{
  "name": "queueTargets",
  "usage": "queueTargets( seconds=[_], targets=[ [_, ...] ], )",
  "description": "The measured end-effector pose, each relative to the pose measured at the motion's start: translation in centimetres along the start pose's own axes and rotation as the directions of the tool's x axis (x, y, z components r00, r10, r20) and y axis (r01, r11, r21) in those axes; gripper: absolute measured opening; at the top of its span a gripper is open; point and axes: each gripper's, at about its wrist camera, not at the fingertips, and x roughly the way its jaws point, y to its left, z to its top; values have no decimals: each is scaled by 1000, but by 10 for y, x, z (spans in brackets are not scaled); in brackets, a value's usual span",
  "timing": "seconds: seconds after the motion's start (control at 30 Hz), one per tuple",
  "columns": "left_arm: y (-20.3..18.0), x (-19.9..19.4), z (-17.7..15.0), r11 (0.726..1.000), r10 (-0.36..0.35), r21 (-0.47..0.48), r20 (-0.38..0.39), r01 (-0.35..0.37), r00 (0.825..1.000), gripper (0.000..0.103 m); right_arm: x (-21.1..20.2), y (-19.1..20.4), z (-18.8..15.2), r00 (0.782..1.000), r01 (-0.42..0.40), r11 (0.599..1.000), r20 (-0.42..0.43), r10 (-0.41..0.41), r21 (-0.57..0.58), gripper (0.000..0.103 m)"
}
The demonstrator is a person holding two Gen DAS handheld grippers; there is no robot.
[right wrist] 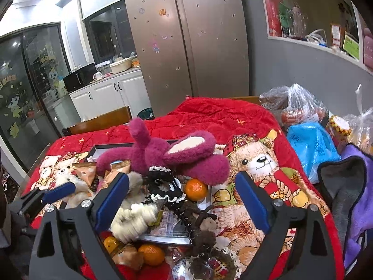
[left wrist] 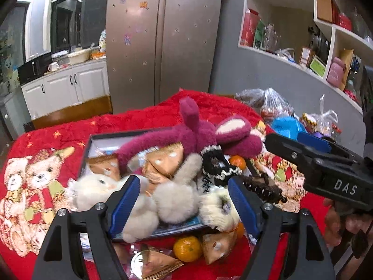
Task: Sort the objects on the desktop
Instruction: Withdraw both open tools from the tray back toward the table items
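Magenta plush, a long-eared headband, lies across the heap in the dark tray on my red bear-print blanket. My left gripper hangs spread wide over the cream fluffy toy, touching nothing I can make out. My right gripper is likewise parted, above a black-and-white scrunchie and a mandarin. Orange snack packets sit under the headband.

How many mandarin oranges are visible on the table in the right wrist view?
3. One mandarin sits below the magenta plush headband; one lies at the box's near edge; one shows partly under the cream scrunchie. The clutter may hide more.
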Motion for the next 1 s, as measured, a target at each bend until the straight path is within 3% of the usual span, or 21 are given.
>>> queueTargets(
  seconds=[0.3,0.47,0.57,0.63,0.7,0.87,1.0],
  targets=[
    [40,-86,11,996,66,-73,136,-56,989,80,-70,27,18,991,-74,997,110,77,-27,103],
    [65,-130,-3,988,67,-146,185,-41,980,80,-120,63,14,972,-106,990,200,122,-89,103],
    [72,-141,-17,987,107,-143,189,-81,976,80,-144,85,4,956,-139,983,243,165,-121,103],
    [77,-142,-32,983,134,-150,194,-105,972,80,-156,98,-7,936,-179,971,276,217,-159,103],
    [83,-135,-48,981,140,-161,178,-111,974,80,-157,111,-19,934,-180,964,274,229,-194,103],
    [90,-95,-83,984,80,-169,93,-63,992,80,-130,129,-48,960,-121,959,216,179,-255,103],
    [86,-66,-104,987,40,-159,48,-32,998,80,-94,117,-69,976,-113,963,156,155,-245,103]
  ],
)
